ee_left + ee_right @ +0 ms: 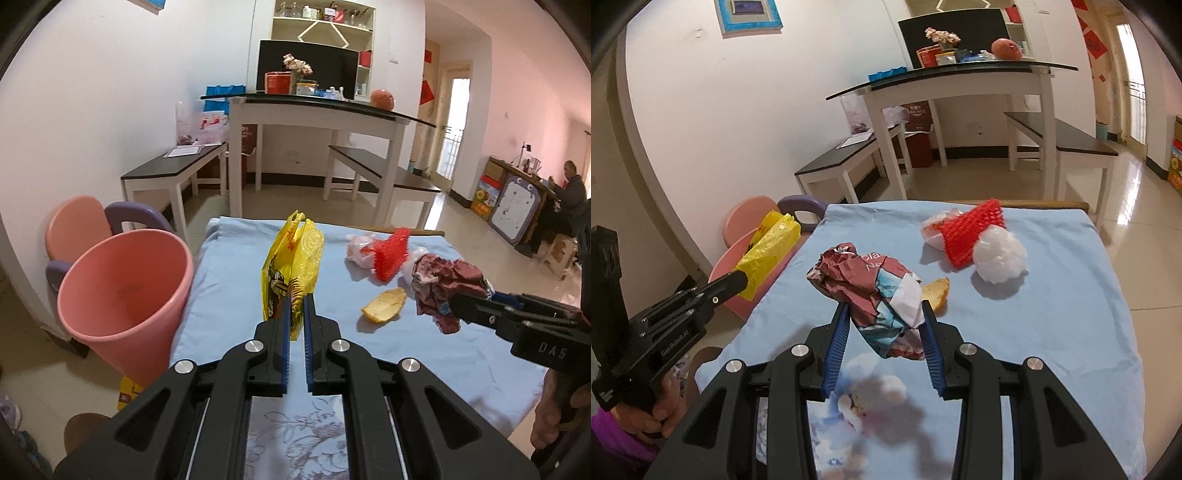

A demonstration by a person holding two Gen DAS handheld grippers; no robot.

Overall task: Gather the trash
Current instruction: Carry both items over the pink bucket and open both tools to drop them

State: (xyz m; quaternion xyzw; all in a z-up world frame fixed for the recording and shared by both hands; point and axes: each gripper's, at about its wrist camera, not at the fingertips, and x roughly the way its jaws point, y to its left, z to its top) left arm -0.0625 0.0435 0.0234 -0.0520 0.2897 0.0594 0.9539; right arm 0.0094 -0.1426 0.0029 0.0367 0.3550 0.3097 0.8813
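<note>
Presently the left gripper (297, 299) is pinched nearly closed on a yellow bag (291, 266), held upright off the cloth (229, 266); in the right wrist view the bag hangs just over the rim of the pink bin (125, 291), which sits at 9 o'clock off the table's left edge. The right gripper (884, 314) is part-way closed, jaws pressing both sides of a crumpled maroon wrapper (871, 288), lifted clear of the cloth, shadow visible below it. Outward from the wrapper: a peel (936, 291) just behind it at 1 o'clock, lying on the cloth; a red foam net (971, 232) further at 1 o'clock, touching a clear bag (934, 225) on its left and a white plastic wad (999, 254) on its right. Progress, judged: early. Bin interior looks empty; two items are in hand but not yet dropped; four remain on the table. Writing: the left gripper's body reads "GenRobot.AI" in the right wrist view; the right gripper's body shows "DAS" in the left wrist view; the wrapper carries partial white letters, roughly "Cla" and "Na", the rest is creased out of sight. The yellow bag has red characters, too crumpled to read.
</note>
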